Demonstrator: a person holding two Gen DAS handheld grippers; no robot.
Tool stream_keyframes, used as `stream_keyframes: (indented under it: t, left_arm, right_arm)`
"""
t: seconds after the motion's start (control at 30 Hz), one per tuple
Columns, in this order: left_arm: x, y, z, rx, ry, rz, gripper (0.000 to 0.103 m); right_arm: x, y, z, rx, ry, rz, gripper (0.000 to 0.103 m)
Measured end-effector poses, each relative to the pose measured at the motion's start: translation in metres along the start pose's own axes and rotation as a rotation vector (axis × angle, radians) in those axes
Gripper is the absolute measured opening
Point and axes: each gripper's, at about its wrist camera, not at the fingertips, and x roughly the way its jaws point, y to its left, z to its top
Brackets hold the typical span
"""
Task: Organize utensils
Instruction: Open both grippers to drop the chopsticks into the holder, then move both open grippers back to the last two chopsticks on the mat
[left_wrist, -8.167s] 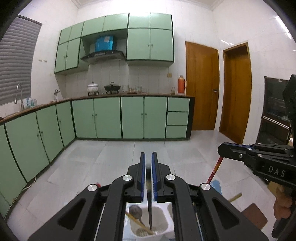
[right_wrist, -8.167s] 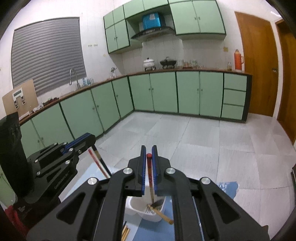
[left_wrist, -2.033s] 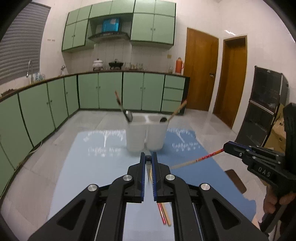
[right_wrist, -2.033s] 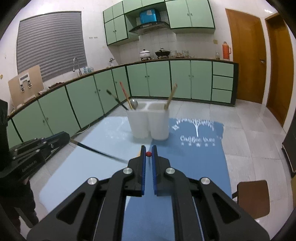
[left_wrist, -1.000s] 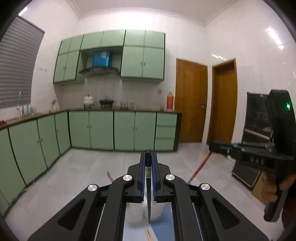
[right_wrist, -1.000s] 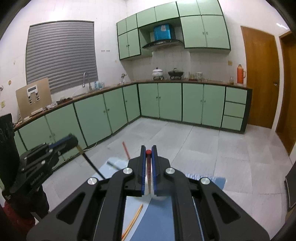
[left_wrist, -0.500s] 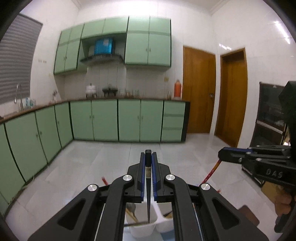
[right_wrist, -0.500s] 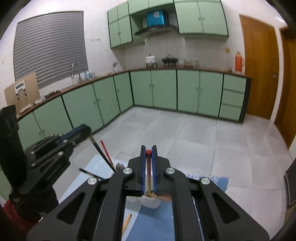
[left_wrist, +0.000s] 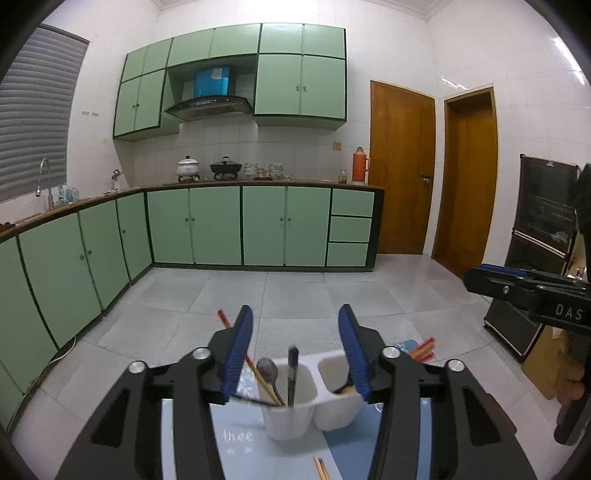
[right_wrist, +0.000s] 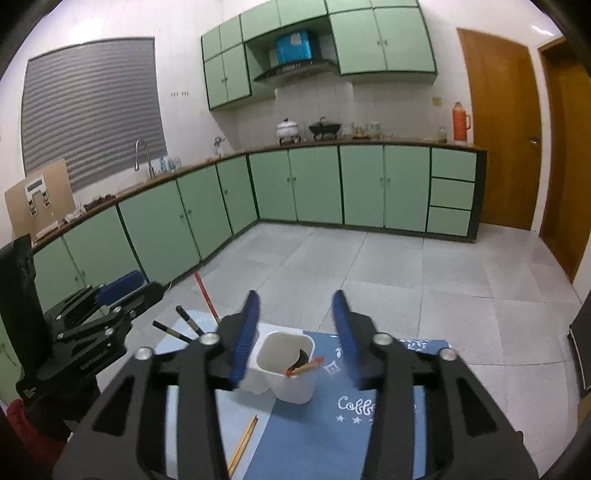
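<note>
A white two-compartment holder (left_wrist: 288, 424) stands on the blue mat just below my left gripper (left_wrist: 295, 350), whose jaws are opening. A dark stick (left_wrist: 291, 373) stands free in its left compartment beside a spoon (left_wrist: 267, 369) and a red chopstick (left_wrist: 223, 319). In the right wrist view my right gripper (right_wrist: 295, 332) is opening too, above the holder (right_wrist: 295, 391). A red-tipped chopstick (right_wrist: 304, 367) leans loose in the near compartment. Neither pair of pads touches anything.
A pair of wooden chopsticks (right_wrist: 243, 439) lies loose on the blue mat (right_wrist: 332, 435) in front of the holder. The left gripper (right_wrist: 92, 321) shows at the left edge, the right gripper (left_wrist: 517, 291) at the right. Green kitchen cabinets and tiled floor lie beyond.
Both grippers have sunk toward the holder and gone from shut to open. The dark stick and the red-tipped chopstick have dropped out of them into the holder.
</note>
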Motion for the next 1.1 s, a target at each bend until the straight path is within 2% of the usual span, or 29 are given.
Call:
stream_keyframes:
  t: [0.27, 0.4, 0.5, 0.73, 0.93, 1.1]
  left_arm:
    - [-0.072, -0.013, -0.027, -0.021, 0.011, 0.026, 0.067]
    - [-0.104, -0.018, -0.040, -0.026, 0.020, 0.032, 0.077]
    - [-0.126, -0.022, -0.045, -0.023, 0.016, 0.039, 0.085]
    - [-0.167, -0.031, -0.048, -0.004, -0.004, 0.042, 0.096]
    - [-0.193, -0.034, -0.049, 0.008, -0.039, 0.036, 0.097]
    - [-0.205, -0.029, -0.055, 0.010, -0.044, 0.059, 0.097]
  right_arm:
    - [-0.057, 0.004, -0.044, 0.047, -0.048, 0.001, 0.072]
    - [-0.084, 0.013, -0.064, 0.059, -0.080, -0.013, 0.089]
    - [-0.104, 0.021, -0.078, 0.061, -0.108, -0.012, 0.096]
    - [-0.136, 0.047, -0.096, -0.001, -0.156, -0.008, 0.097]
    - [-0.154, 0.059, -0.104, -0.012, -0.181, -0.006, 0.097]
    - [-0.157, 0.057, -0.117, 0.011, -0.166, -0.035, 0.097]
